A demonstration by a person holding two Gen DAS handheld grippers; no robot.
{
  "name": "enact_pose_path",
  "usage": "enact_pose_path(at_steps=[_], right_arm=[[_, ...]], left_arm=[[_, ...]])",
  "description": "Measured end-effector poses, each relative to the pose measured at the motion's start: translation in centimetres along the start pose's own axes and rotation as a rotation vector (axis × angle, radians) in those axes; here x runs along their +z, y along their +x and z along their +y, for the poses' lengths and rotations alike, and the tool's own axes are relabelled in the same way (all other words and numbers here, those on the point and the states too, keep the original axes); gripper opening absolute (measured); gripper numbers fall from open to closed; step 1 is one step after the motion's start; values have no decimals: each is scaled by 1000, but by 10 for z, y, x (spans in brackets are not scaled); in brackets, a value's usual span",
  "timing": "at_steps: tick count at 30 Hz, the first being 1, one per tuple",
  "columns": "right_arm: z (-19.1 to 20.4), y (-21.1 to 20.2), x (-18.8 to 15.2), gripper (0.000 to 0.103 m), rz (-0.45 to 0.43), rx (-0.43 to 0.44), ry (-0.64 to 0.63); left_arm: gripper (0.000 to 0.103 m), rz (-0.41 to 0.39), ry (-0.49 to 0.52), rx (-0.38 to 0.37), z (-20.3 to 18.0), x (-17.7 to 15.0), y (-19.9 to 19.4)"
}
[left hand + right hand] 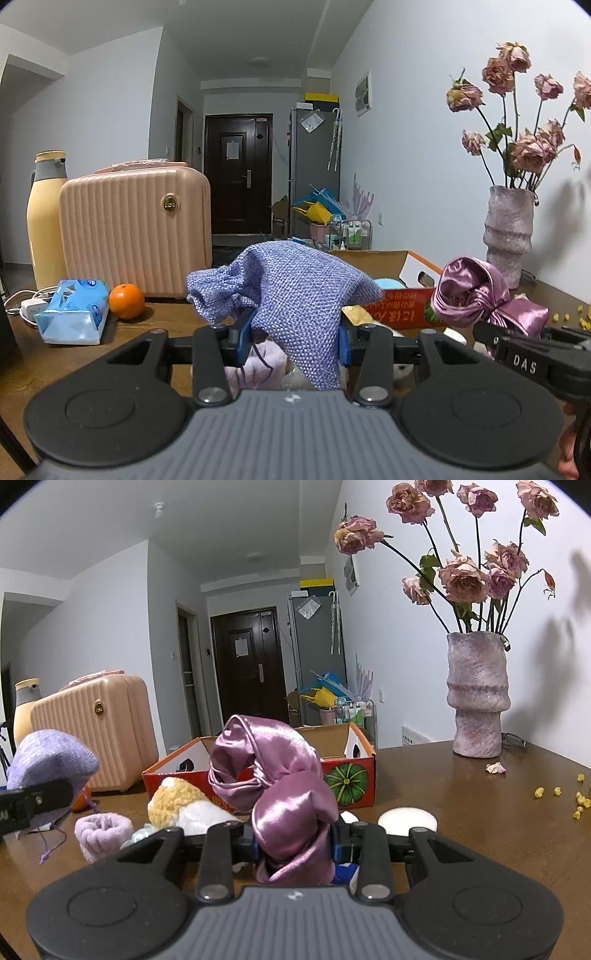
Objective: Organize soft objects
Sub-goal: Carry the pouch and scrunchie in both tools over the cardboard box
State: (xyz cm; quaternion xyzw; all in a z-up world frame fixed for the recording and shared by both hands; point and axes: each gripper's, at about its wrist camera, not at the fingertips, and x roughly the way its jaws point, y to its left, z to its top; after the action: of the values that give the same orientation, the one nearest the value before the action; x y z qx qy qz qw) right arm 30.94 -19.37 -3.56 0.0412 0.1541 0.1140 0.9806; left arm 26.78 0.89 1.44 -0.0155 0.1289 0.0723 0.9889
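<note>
Cloth in both grips at once: my left gripper (295, 339) is pinching a lavender woven pouch (291, 295) between its blue pads, and my right gripper (293, 840) is clamped tight on a bunched purple satin piece (280, 790). Both are lifted off the brown table (461, 812), pointing toward the red cardboard box (354, 775) with the pumpkin print, which stands open just beyond them beside the pink suitcase (133, 229). I read this as the carry step — two items picked, neither yet dropped. From the left wrist view something pale blue already shows inside the box, though I can't say what it is. A fuzzy lilac band (103, 829), a tan-and-white plush toy (184, 808) and a white round pad (406, 819) lie on the table in front of the box, so I judge there's more to gather. Next I'd need to bring each grip over the box's open top, clear of the raised flaps, before letting go — the satin is slippery and its tail may drape over the rim, and the pouch's drawstring could snag on a pad.
</note>
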Motion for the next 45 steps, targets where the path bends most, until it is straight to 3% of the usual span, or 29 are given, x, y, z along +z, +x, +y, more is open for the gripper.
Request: enact_pose_path(at_steps=[18, 45], right_arm=[[3, 38, 15, 32, -58, -13, 21], [9, 101, 33, 32, -79, -5, 47]], left_arm=[[43, -32, -38, 10, -5, 22, 45], [43, -55, -47, 15, -15, 38, 110]])
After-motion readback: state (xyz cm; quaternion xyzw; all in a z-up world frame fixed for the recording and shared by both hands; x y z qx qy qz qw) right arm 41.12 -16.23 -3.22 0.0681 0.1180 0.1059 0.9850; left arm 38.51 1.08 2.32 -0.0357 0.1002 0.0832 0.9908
